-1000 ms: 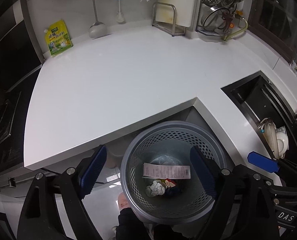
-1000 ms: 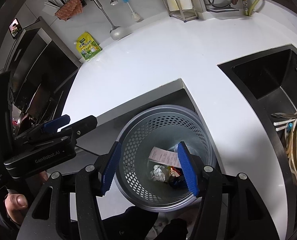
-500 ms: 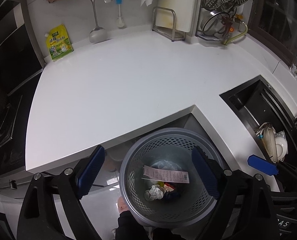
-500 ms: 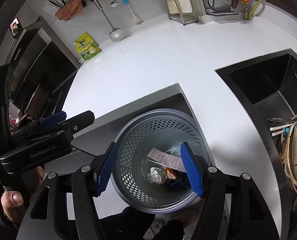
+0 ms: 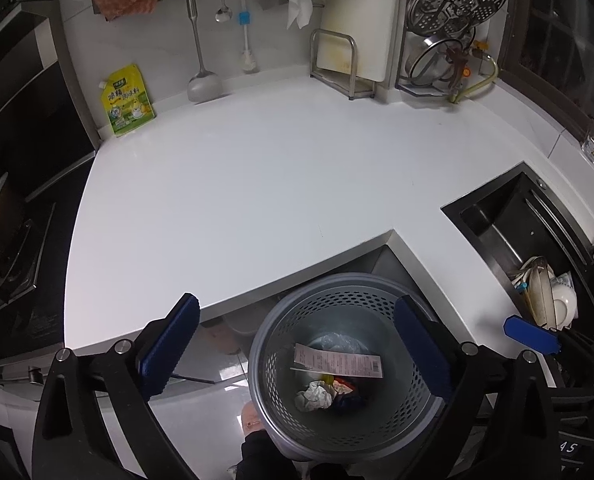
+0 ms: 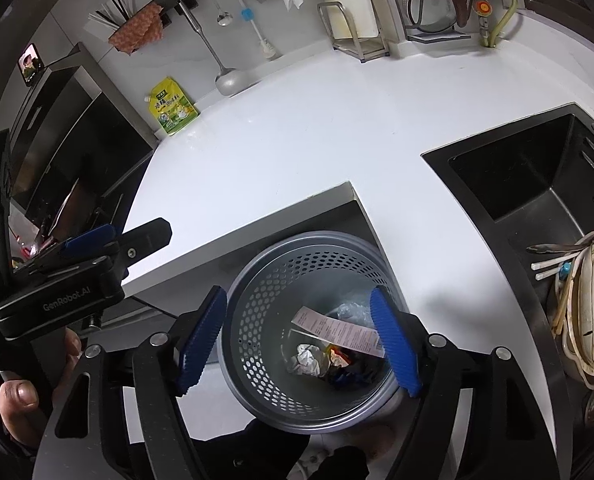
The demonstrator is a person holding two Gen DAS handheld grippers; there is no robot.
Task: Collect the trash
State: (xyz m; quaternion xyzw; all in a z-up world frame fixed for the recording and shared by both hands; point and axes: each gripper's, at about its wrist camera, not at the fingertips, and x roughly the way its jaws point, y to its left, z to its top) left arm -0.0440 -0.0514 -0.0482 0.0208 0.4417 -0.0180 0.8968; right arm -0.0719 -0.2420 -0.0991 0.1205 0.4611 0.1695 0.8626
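a yellow-green pouch (image 5: 127,100) leans at the back left of the white counter (image 5: 257,184); black sink (image 5: 509,220) at its right.

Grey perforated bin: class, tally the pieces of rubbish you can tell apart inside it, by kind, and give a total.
Long printed receipt: 1
Crumpled white paper ball: 1
Clear plastic bag: 1
Red and yellow wrapper scraps, number unclear, counted as one bunch: 1
Total: 4
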